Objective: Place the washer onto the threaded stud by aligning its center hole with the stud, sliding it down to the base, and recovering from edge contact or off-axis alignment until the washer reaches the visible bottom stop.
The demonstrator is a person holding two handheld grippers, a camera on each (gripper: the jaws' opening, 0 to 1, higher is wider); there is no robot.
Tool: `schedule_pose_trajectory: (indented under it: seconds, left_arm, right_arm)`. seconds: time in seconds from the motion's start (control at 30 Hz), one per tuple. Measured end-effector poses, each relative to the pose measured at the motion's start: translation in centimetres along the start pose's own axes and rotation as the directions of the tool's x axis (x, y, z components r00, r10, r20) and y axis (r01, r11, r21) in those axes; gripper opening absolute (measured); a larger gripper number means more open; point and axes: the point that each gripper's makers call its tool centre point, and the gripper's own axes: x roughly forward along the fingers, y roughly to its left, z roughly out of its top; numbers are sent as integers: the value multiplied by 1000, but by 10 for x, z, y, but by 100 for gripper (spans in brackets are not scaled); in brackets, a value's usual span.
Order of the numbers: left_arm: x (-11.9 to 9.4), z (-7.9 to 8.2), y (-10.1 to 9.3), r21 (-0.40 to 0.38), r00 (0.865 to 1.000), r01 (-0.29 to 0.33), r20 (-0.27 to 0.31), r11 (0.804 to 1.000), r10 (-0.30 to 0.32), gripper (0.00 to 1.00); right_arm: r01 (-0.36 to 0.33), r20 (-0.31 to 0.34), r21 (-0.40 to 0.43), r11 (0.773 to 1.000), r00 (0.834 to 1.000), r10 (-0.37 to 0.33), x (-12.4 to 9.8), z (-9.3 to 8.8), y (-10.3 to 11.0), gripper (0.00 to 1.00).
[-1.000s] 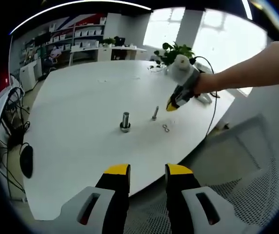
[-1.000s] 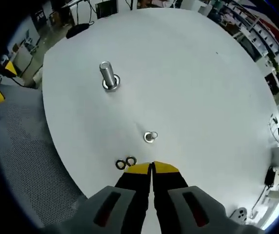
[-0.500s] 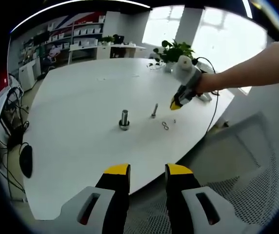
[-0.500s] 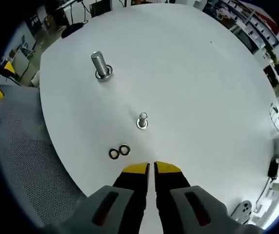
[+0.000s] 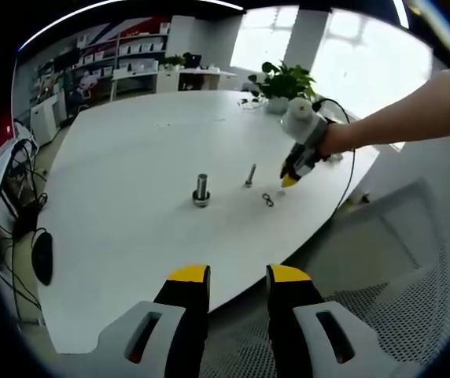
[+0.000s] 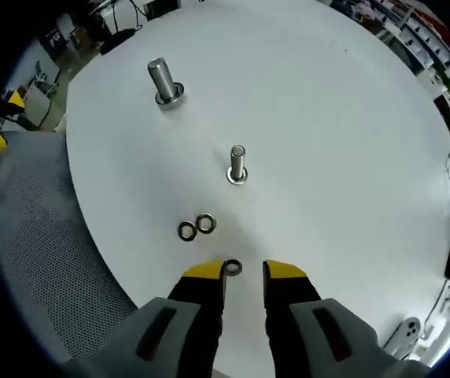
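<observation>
On the white table (image 6: 351,126), near its curved edge, lie three small washers. In the right gripper view, a pair of washers (image 6: 196,227) lies flat and touching. A third washer (image 6: 232,268) lies flat just beyond the right gripper (image 6: 244,272), in the gap between the yellow tips. The jaws stand apart with nothing between them. Their height above the table cannot be told.

Beyond the pair stands a thin stud (image 6: 237,164), upright on its base. Further off, toward the left of this view, stands a thicker stud (image 6: 162,80) on a wider base.

In the left gripper view, the left gripper (image 5: 237,277) hangs off the table edge, over a mesh chair (image 5: 414,299), jaws apart and holding nothing. From there the table (image 5: 123,228) shows both the thin stud (image 5: 251,175) and the thick one (image 5: 201,189), the washers (image 5: 267,200) as a small speck, and the right gripper (image 5: 289,180) pointing down at them from a person's hand (image 5: 331,140).

The step in hand looks like picking up the lone washer. A flat ring gives little to grip, so the tips should probably go down either side of its rim and close gently, keeping the hole clear and the pair undisturbed.

Each washer lies with its hole facing straight up, its axis parallel to the studs. Which stud fits it cannot be told. Each stud's long axis rises square from the table, so the washer should be carried level and lowered straight down over the tip.
</observation>
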Motion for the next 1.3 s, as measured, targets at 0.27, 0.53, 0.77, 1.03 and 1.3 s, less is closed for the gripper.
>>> schedule_pose_trajectory:
  seconds: [0.27,0.53,0.77,1.03,1.3]
  left_arm:
    - [0,-1,0,-2,1000,0,-4,1000,0,27]
    - [1,-2,0,-3,1000,1,-12,1000,-1,27]
    - [1,-2,0,-4,1000,1,-12,1000,-1,26]
    - [1,-3,0,-4,1000,-1,-16,1000,1,26]
    - [1,-3,0,-3,1000,2,-16,1000,-2,26]
  right_arm:
    - [-26,-54,-69,997,998,22,10,-12,9,24]
    - [-27,-63,-86,996,998,21,18,-13,9,23]
    - [-40,-86,-95,995,996,32,19,-12,8,22]
    - [-38,-131,-135,990,991,20,19,-12,9,21]
    - [-31,-59,-167,985,998,21,19,-10,8,15]
